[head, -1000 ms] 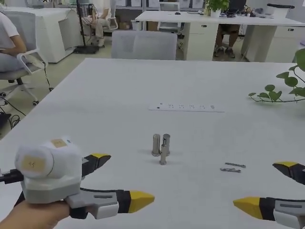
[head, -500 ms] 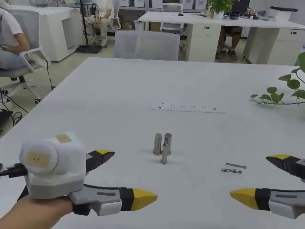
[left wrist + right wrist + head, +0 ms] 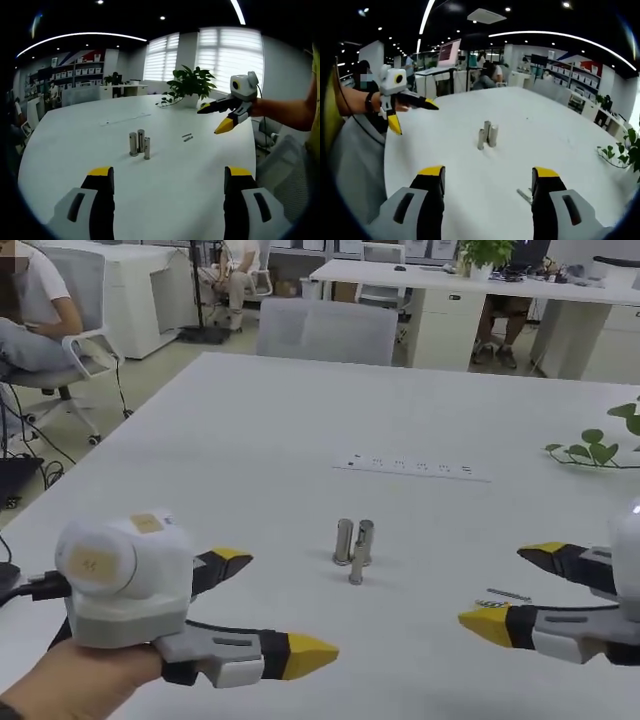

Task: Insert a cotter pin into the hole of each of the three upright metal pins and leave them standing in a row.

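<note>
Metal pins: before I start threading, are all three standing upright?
Upright. All three metal pins stand on end, clustered close together on the table; none lies tipped over.

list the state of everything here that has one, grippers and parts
left gripper: open, holding nothing
right gripper: open, holding nothing, close to the cotter pins
metal pins: all three upright, bunched in a cluster rather than a row, no cotter pin visibly through any
cotter pins: lying loose on the table, apart from the metal pins
</note>
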Available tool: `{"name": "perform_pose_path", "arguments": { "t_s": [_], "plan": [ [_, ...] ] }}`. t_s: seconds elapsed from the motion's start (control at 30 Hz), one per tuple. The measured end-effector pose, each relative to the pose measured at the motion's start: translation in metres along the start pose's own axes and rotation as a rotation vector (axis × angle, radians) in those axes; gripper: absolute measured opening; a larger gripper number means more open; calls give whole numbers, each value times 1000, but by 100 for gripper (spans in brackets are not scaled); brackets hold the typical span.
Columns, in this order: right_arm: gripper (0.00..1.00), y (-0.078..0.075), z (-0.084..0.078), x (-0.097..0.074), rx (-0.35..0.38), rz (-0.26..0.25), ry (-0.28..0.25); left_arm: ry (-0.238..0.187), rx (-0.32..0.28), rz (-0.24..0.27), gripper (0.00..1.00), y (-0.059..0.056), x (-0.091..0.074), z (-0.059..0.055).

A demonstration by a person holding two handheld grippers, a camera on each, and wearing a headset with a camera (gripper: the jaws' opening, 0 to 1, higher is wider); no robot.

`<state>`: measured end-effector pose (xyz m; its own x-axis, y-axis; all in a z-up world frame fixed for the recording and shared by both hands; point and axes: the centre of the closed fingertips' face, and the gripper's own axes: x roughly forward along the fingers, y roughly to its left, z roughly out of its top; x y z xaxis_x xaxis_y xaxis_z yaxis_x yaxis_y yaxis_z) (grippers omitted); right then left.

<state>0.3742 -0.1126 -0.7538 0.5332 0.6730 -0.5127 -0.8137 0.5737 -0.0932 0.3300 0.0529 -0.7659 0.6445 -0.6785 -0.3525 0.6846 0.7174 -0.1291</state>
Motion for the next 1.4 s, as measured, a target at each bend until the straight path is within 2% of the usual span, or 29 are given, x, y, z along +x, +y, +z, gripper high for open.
{"name": "perform_pose_path", "arguments": {
  "t_s": [0.6, 0.8, 1.2, 1.4],
  "plan": [
    [57, 15, 31, 56, -82, 150, 22, -1, -12, 1, 90, 1, -1, 0],
    [52, 19, 33, 72, -110, 187, 39, -1, -15, 0, 90, 1, -1, 0],
    [41, 17, 39, 107, -165, 250, 67, 2, -20, -3, 89, 1, 0, -2],
    [35, 19, 35, 121, -175, 280, 83, 3, -22, -1, 89, 2, -1, -2]
  ]
}}
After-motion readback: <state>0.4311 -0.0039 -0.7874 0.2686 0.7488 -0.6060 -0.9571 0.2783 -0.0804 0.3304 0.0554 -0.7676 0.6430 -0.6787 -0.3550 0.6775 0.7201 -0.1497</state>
